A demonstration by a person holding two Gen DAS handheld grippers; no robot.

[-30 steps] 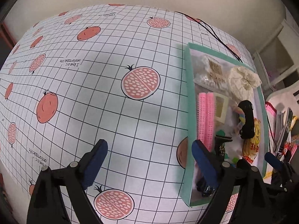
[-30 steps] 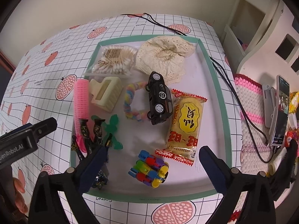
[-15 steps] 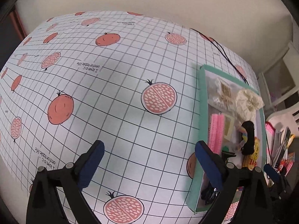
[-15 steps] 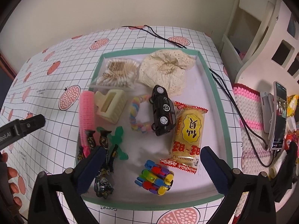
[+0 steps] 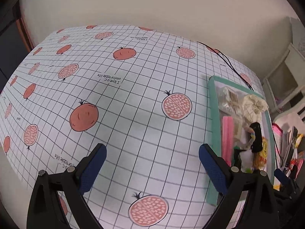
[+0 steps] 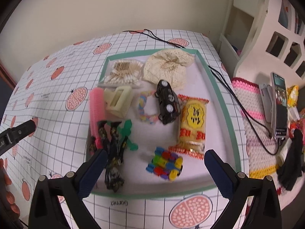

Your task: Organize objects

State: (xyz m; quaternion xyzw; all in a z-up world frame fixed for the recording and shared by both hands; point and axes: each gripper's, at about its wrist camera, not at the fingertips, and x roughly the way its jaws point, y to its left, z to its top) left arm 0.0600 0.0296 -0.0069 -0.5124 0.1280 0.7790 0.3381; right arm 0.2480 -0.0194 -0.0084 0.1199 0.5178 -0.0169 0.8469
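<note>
- Pomegranate-print tablecloth (image 5: 133, 99) covers the table; a green-rimmed tray (image 6: 217, 87) sits on it, crowded with items.
- Right gripper (image 6: 154, 164) hangs spread and empty above the colourful block toy (image 6: 164, 165).
- Left gripper (image 5: 152, 158), likewise spread, hovers over bare cloth.
- Best to descend squarely, straddling the toy, clear of the snack packet (image 6: 192, 124).

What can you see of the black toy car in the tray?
The black toy car looks like glossy plastic, with silver wheel hubs and white markings on its side. It is tipped onto its side, wheels facing right, near the middle of the green-rimmed tray. It overlaps the pastel twisted ring and sits against the yellow snack packet.
</note>
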